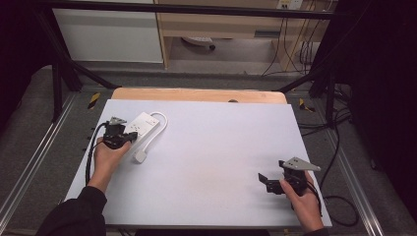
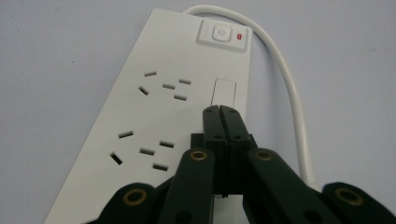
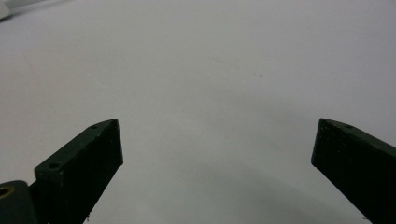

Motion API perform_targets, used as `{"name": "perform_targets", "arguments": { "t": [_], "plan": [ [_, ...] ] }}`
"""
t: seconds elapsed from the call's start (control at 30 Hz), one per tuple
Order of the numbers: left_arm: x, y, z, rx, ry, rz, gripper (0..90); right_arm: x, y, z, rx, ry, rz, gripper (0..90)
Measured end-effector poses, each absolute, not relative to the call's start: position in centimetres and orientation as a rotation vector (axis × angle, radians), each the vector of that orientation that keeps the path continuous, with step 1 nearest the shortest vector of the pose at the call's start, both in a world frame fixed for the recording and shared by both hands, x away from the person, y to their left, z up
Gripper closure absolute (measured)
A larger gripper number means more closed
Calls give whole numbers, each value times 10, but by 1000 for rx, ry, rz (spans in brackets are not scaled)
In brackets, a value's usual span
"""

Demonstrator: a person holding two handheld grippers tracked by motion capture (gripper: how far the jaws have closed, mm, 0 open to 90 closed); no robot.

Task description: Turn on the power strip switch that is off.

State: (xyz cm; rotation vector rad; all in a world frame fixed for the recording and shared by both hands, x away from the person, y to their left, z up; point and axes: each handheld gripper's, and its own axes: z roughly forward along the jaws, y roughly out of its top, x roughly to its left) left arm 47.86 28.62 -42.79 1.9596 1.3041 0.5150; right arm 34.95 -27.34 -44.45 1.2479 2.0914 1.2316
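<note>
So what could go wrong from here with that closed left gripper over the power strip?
1. The left gripper is shut, its tips over the power strip short of the power button; a push from here could land on bare casing instead.
2. Nothing steadies the strip: the right gripper sits open, far across the table. A push may slide it.
3. The cable loops close beside the jaws and might snag.

Left gripper: black body, brass-ringed pivot screws on its linkage arms, grey three-cornered plate on top, black cable trailing near.
Right gripper: black, blocky wedge jaws with small screw holes, grey three-cornered plate, black cable looping off right.
Sleeve: dark, long, on the left arm.
</note>
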Motion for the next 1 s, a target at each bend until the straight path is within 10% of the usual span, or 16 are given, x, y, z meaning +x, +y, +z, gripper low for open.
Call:
{"name": "perform_targets", "arguments": {
  "t": [1.0],
  "plan": [
    [475, 288, -424, 1878, 1289, 534, 900, 350, -273, -445, 1240, 2096, 1230, 25]
  ]
}}
